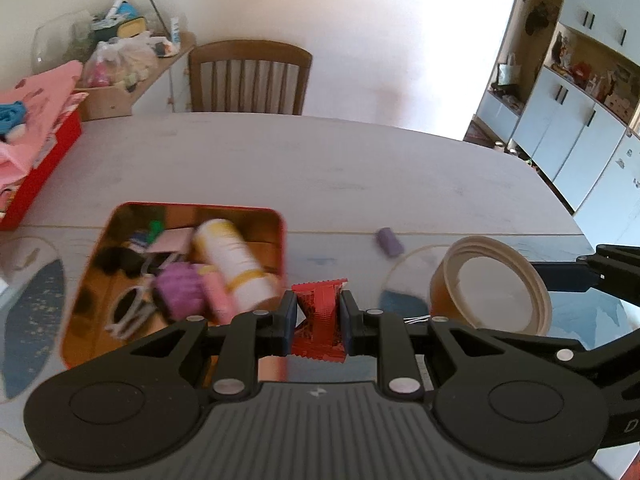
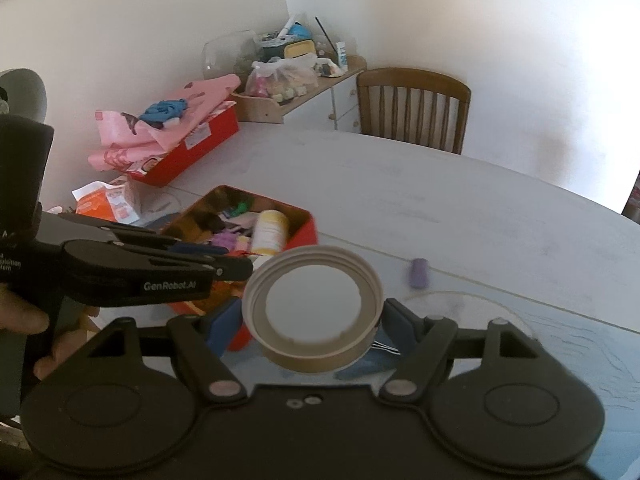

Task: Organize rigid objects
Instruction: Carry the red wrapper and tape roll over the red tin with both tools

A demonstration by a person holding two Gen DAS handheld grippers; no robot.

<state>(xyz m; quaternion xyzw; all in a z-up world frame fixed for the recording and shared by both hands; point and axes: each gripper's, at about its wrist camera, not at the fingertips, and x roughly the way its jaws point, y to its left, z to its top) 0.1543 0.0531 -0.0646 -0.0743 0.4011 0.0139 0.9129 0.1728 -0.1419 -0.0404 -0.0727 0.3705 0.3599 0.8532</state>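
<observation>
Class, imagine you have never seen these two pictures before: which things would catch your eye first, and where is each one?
Probably the red ridged piece pinched in the left gripper, right of the open red tin crammed with a white bottle and oddments. Next, the big beige screw lid gripped by the right gripper, above the table. A small purple cylinder lies alone beyond it.
</observation>
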